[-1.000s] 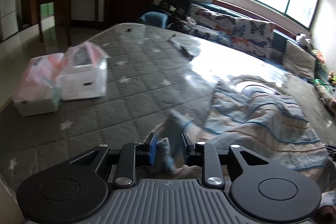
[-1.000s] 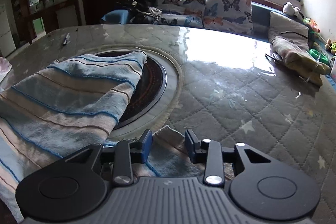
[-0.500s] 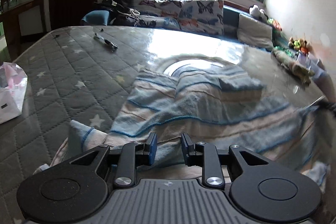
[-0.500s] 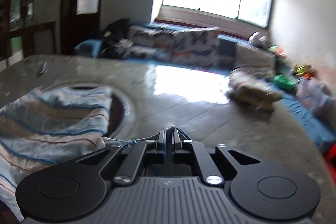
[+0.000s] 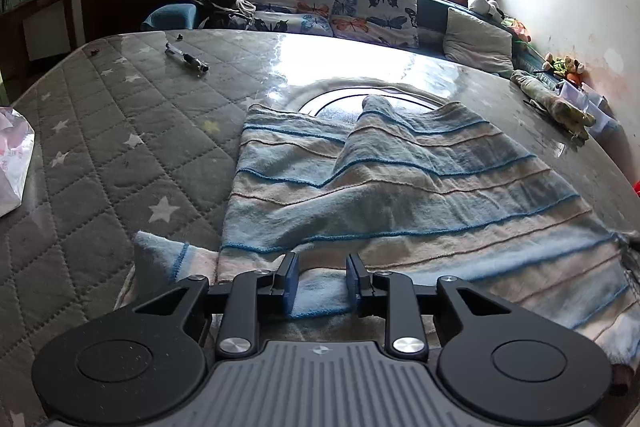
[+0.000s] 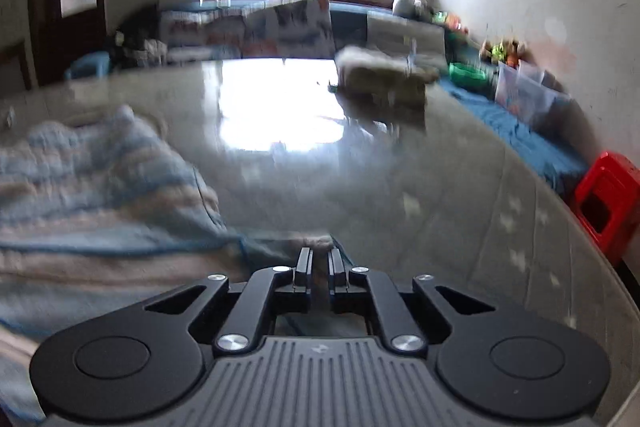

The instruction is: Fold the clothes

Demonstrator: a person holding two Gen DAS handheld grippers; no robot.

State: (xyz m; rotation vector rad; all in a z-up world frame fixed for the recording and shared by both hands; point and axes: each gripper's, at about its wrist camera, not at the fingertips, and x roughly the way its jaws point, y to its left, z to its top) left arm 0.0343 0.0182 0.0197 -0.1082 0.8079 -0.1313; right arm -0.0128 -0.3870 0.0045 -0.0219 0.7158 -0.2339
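While left hand-held gripper gapes | right pinches garment edge

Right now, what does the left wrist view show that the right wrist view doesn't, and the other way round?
Only the left wrist view shows the pen on the table, the white bag at the left edge, and the left claw open with a fold of cloth between its fingers. Only the right wrist view, which is blurred, shows the red stool and the right claw nearly closed on the cloth's edge. Both show the striped cloth on the quilted table, and the window.
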